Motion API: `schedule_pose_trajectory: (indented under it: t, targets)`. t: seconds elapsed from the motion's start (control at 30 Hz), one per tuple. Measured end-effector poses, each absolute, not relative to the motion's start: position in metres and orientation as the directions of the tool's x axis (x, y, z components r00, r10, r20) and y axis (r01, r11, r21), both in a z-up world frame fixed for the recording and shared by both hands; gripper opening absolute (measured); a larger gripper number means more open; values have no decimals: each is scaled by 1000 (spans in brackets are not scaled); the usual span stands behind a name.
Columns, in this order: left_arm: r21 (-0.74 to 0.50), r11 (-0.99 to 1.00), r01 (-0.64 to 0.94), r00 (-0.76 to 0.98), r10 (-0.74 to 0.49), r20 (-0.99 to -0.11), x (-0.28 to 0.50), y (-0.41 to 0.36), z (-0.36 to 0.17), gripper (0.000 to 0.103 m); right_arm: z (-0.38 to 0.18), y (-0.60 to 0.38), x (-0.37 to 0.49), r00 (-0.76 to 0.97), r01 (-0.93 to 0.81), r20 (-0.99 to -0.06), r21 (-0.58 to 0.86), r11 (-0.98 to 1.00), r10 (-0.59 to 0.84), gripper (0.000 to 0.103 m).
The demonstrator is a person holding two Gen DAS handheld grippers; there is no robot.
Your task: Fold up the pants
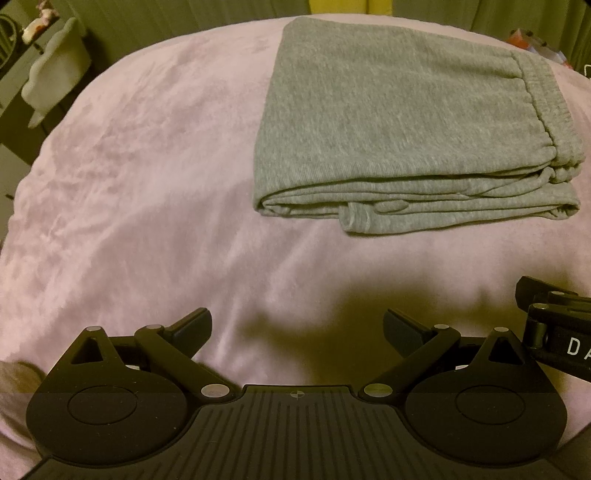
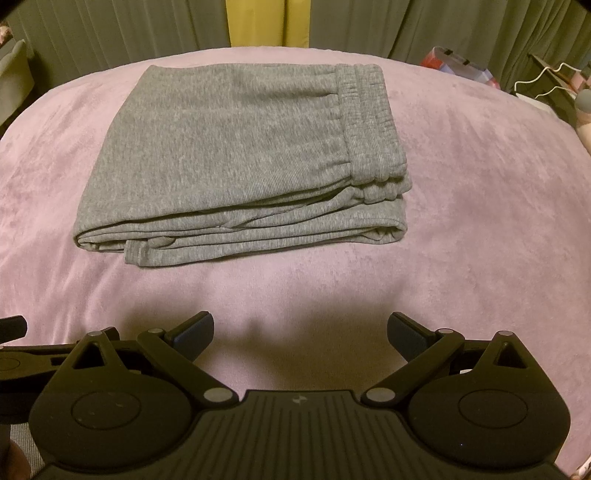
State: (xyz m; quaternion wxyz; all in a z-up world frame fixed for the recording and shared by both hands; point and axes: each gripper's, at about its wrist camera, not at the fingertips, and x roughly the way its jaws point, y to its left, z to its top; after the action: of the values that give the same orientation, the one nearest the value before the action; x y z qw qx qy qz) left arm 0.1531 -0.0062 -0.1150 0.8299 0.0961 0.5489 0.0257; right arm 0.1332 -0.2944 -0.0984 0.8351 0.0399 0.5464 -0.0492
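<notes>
Grey sweatpants [image 1: 399, 125] lie folded into a thick rectangular stack on the pink blanket [image 1: 147, 192], elastic waistband on the right side, a cuff poking out at the front edge. They also show in the right wrist view [image 2: 236, 162]. My left gripper [image 1: 297, 328] is open and empty, held back from the stack near the front of the bed. My right gripper [image 2: 300, 330] is open and empty, also short of the stack. Part of the right gripper [image 1: 554, 325] shows at the right edge of the left wrist view.
The pink blanket [image 2: 461, 221] covers the bed. Grey-green curtains [image 2: 369, 26] with a yellow strip hang behind. A white chair [image 1: 55, 74] stands at the left. A red and white bag [image 2: 458, 66] and white cables [image 2: 546, 79] are at the right.
</notes>
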Motion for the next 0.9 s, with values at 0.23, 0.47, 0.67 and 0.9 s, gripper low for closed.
schedule_pose_trajectory:
  t: [0.23, 0.47, 0.67, 0.9]
  targets:
    - [191, 979, 64, 395, 151, -906, 154, -7, -115, 102, -99, -295, 135, 395, 124, -918, 13, 992, -37, 100]
    - [189, 980, 62, 393, 150, -907, 155, -7, -115, 102, -99, -295, 137, 394, 123, -918, 13, 992, -36, 100]
    - [189, 980, 60, 386, 152, -910, 157, -8, -116, 102, -100, -296, 138, 392, 120, -919, 12, 993, -37, 100]
    - [191, 980, 59, 384, 154, -910, 157, -8, -117, 102, -101, -296, 139, 390, 117, -920, 13, 993, -34, 100]
